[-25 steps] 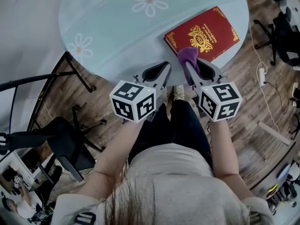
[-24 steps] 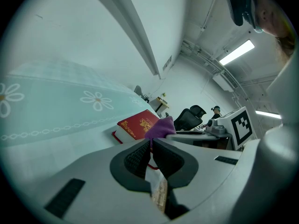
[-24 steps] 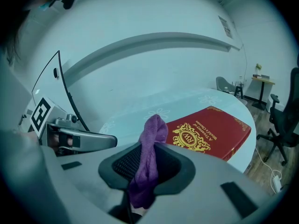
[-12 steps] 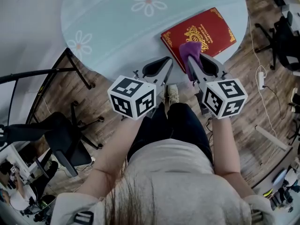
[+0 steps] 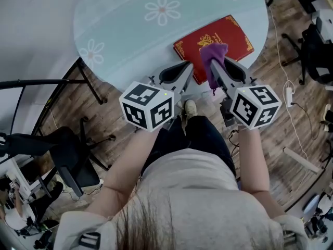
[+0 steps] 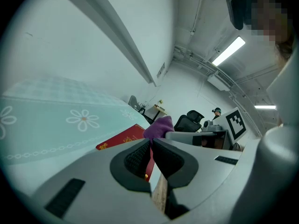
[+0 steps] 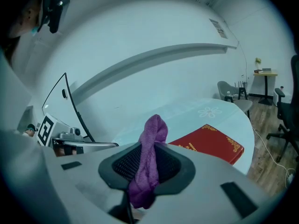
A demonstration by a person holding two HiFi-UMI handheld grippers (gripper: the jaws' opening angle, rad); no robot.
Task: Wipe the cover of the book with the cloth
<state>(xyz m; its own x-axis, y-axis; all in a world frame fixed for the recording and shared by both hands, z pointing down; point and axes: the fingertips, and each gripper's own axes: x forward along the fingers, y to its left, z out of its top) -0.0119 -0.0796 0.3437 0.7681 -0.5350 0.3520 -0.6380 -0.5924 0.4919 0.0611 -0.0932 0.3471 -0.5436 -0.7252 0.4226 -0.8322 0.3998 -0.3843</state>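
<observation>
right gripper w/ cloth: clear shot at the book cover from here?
Probably yes. The right gripper, shut on the purple cloth, hangs over the book's near edge. Nothing lies on the red cover, and the left gripper sits shut beside it, off the book.

Round table bears red book

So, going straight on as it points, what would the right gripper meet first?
Probably the red book, with the purple cloth leading; height is unclear, so the right gripper might pass above it.
</observation>
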